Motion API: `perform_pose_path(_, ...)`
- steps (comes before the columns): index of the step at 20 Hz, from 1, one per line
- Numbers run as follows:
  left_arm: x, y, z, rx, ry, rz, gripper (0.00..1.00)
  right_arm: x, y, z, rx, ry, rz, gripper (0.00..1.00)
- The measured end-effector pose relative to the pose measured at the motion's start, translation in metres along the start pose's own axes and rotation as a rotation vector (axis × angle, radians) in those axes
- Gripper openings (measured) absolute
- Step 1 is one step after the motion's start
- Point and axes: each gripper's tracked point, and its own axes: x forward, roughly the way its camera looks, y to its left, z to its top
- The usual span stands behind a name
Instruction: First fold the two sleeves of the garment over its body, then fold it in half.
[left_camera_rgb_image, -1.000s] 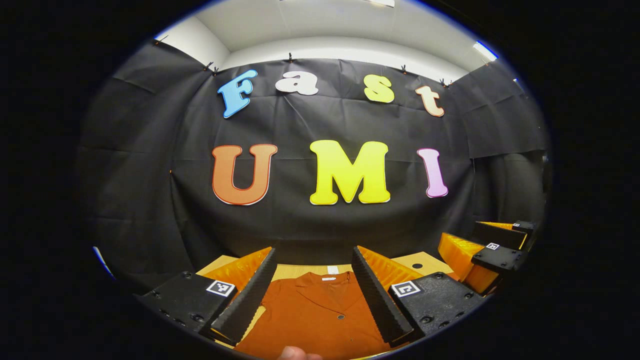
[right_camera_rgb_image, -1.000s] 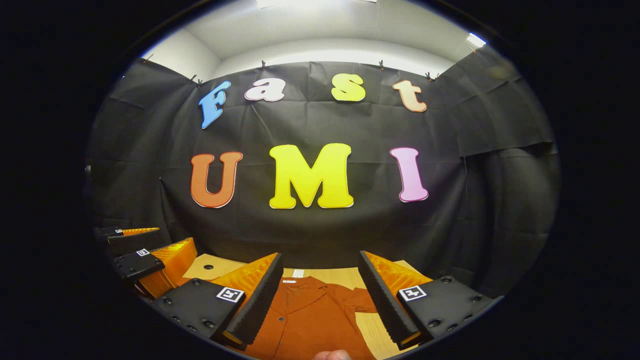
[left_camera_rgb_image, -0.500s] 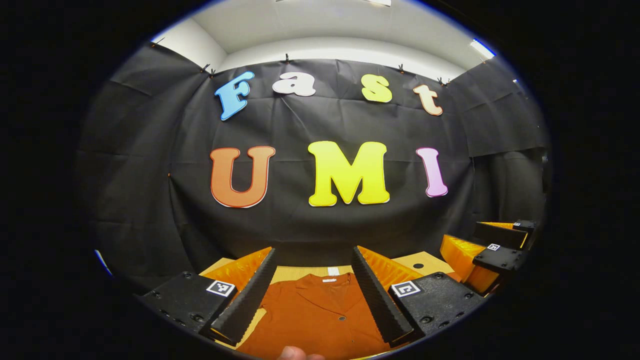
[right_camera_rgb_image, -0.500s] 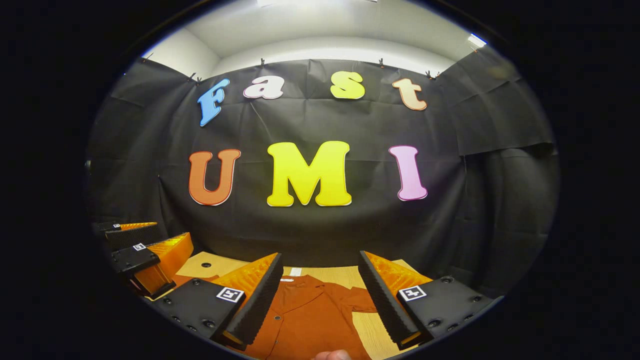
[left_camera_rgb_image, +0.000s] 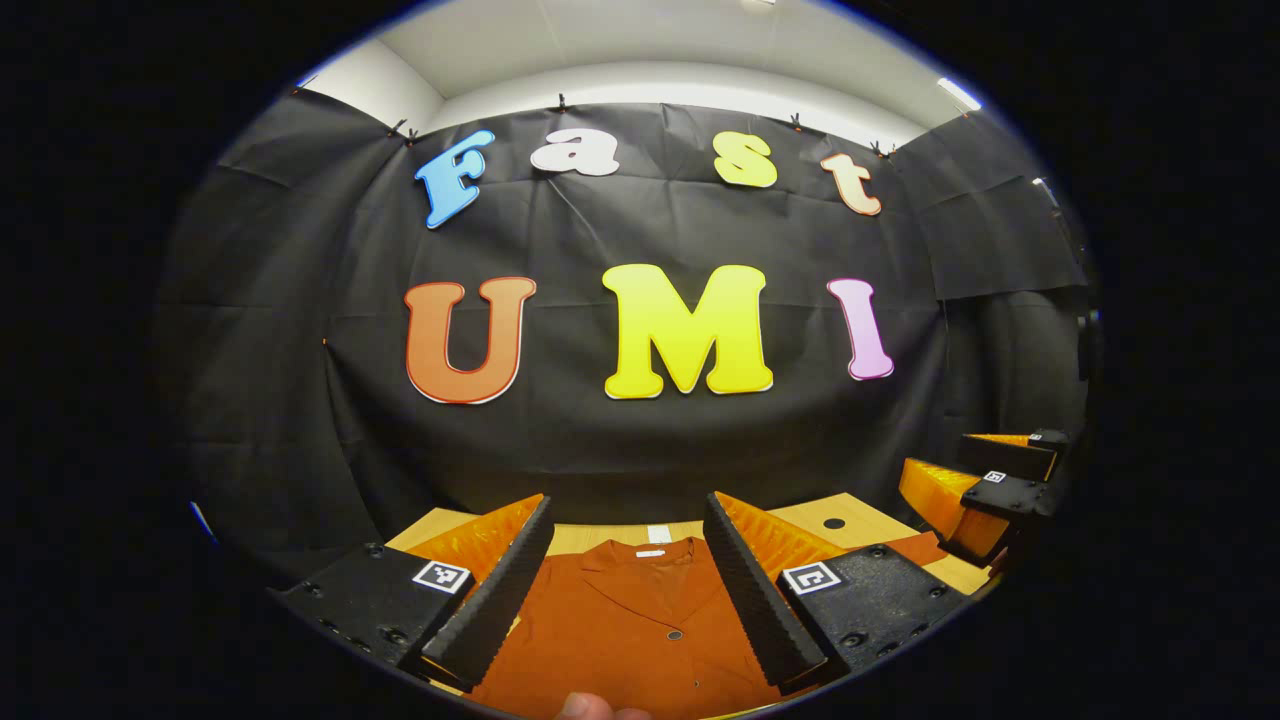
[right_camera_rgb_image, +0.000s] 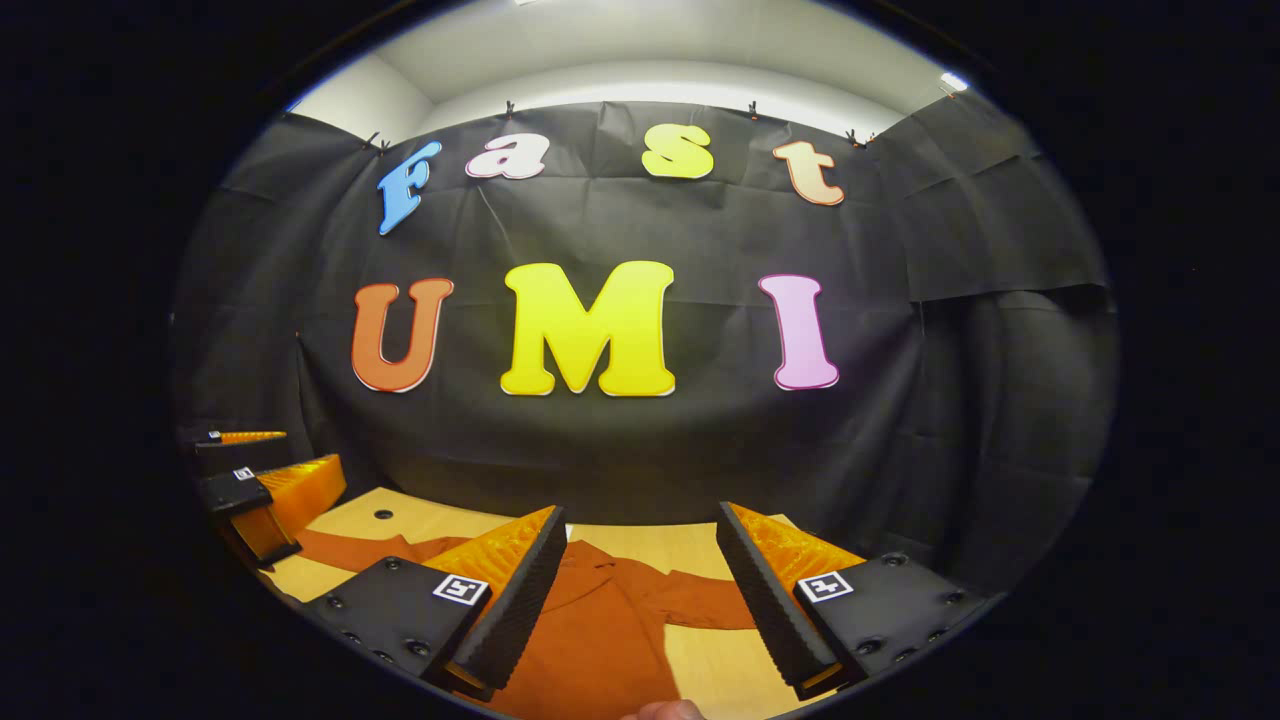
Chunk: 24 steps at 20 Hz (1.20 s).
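1. Left gripper view: the rust-orange garment (left_camera_rgb_image: 625, 630) lies flat on the wooden surface (left_camera_rgb_image: 850, 515), collar towards the booth wall, buttoned front up, framed by the left tongs (left_camera_rgb_image: 625, 585), which are spread and hold nothing.
2. Right gripper view: the right tongs (right_camera_rgb_image: 640, 585) are likewise spread and empty, above the garment's right sleeve (right_camera_rgb_image: 700, 605), which lies stretched outward, unfolded.
3. Over the last second both cameras have tipped down and the tongs have drawn apart, so more surface and sleeve show.
4. I judge this the approach to the first sleeve fold; nothing is folded yet.
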Motion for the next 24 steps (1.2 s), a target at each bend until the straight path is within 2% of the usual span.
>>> perform_pose_path(5,0.021,-0.033,-0.018,0.016,0.05,-0.043,1.0,0.044,-0.107,-0.046,-0.009,0.092,-0.083,0.94)
perform_pose_path(8,0.034,-0.065,-0.028,0.036,0.075,-0.092,0.98,0.074,-0.173,-0.079,0.001,0.154,-0.129,0.96)
perform_pose_path(11,0.043,-0.103,-0.036,0.035,0.096,-0.174,0.98,0.108,-0.226,-0.12,0.038,0.227,-0.124,0.96)
perform_pose_path(14,0.053,-0.124,-0.04,0.055,0.107,-0.201,0.99,0.133,-0.277,-0.162,0.067,0.308,-0.169,0.94)
perform_pose_path(18,0.067,-0.137,-0.058,0.07,0.169,-0.195,1.0,0.16,-0.312,-0.201,0.1,0.362,-0.185,0.94)
perform_pose_path(24,0.077,-0.147,-0.071,0.099,0.219,-0.188,1.0,0.184,-0.337,-0.272,0.23,0.507,-0.181,0.96)
